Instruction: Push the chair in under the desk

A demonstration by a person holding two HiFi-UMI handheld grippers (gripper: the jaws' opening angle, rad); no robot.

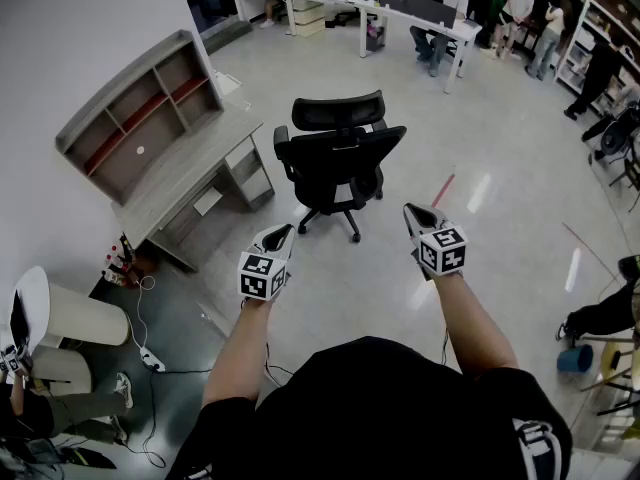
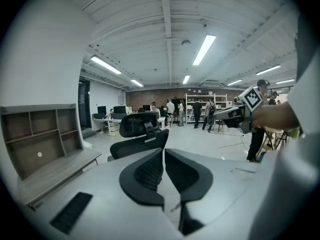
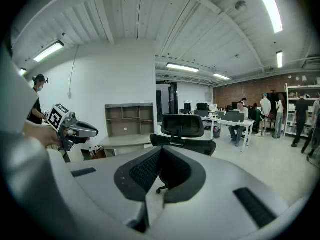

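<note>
A black mesh office chair (image 1: 338, 158) on castors stands on the pale floor, its back turned toward me. The grey desk (image 1: 190, 173) with an open shelf hutch sits against the white wall, to the chair's left. My left gripper (image 1: 282, 236) is shut and empty, held in the air short of the chair's base. My right gripper (image 1: 418, 214) is also shut with nothing in it, a little right of the chair. The left gripper view shows the chair (image 2: 141, 134) ahead and the desk (image 2: 50, 169) at left. The right gripper view has the chair (image 3: 183, 134) dead ahead, the desk (image 3: 122, 140) beyond.
White bins (image 1: 70, 318) and cables with a power strip (image 1: 150, 360) lie on the dark floor at my left. Long work tables (image 1: 400, 8) with seated and standing people fill the back. A blue bucket (image 1: 575, 358) and stands sit at right.
</note>
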